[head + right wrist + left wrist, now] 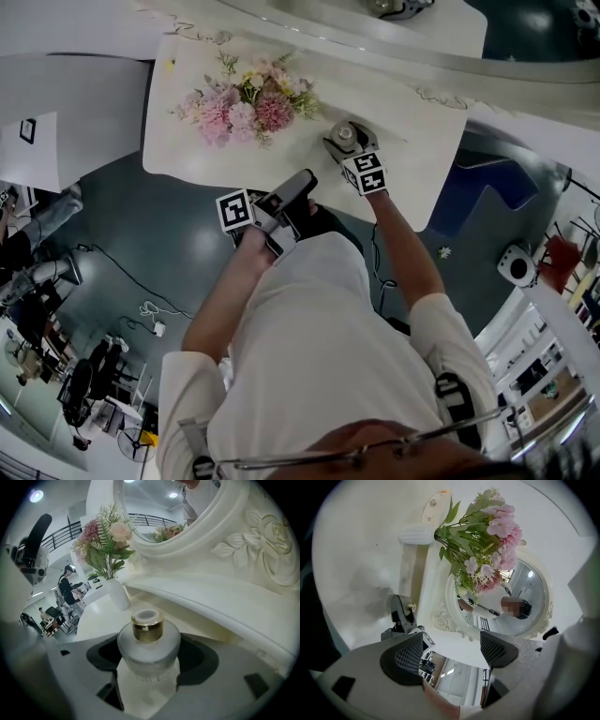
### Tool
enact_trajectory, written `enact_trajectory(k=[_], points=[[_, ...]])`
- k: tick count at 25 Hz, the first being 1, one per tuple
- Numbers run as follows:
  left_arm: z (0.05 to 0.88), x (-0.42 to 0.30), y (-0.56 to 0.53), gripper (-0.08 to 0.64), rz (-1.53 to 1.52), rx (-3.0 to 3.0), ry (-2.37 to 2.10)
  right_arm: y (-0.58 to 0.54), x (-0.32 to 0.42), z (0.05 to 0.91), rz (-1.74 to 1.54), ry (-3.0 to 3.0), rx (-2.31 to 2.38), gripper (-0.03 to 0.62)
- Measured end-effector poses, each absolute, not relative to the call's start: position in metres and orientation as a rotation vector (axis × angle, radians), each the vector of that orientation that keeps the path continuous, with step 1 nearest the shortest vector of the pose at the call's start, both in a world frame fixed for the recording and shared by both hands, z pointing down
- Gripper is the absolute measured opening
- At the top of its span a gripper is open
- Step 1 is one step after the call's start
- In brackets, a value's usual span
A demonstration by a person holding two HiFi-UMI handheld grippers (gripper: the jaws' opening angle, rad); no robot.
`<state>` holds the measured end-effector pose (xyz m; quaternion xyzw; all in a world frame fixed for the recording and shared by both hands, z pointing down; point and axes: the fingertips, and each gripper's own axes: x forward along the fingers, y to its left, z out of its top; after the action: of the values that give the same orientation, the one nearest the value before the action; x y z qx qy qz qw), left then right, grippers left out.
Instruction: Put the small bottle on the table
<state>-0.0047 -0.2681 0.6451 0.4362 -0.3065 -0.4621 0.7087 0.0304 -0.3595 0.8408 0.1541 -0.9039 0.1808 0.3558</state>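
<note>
Right gripper view: the small bottle (148,644), frosted glass with a gold cap, sits low in the centre of the frame. The right gripper (150,662) pinches it by the body, one jaw on each side. It is upright over the white table (96,616); we cannot tell whether its base touches.

In the head view the bottle (345,136) is right of centre, over the table (412,122). Pink flowers (248,103) stand well apart at upper left.

The left gripper (452,651) has its jaws spread with nothing between them. In the head view we see it (286,202) mid-frame, off the table's near edge. The mirror (506,597) stands behind the flowers.
</note>
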Motion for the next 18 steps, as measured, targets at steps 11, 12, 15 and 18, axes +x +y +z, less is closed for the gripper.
enact_trajectory(k=[11,12,15,18], points=[[0.647,0.000,-0.269,0.383,-1.012,0.977,-0.685,-0.351,0.039,0.848,0.398,-2.312,0.390,0.348],[0.646,0.001,-0.269,0.383,-1.013,0.978,-0.686,-0.350,0.039,0.848,0.389,-2.311,0.383,0.350],[0.645,0.002,-0.268,0.383,-1.018,0.979,-0.691,-0.346,0.036,0.847,0.365,-2.311,0.361,0.358],[0.643,0.003,-0.266,0.383,-1.023,0.984,-0.694,-0.345,0.036,0.844,0.358,-2.314,0.358,0.359]])
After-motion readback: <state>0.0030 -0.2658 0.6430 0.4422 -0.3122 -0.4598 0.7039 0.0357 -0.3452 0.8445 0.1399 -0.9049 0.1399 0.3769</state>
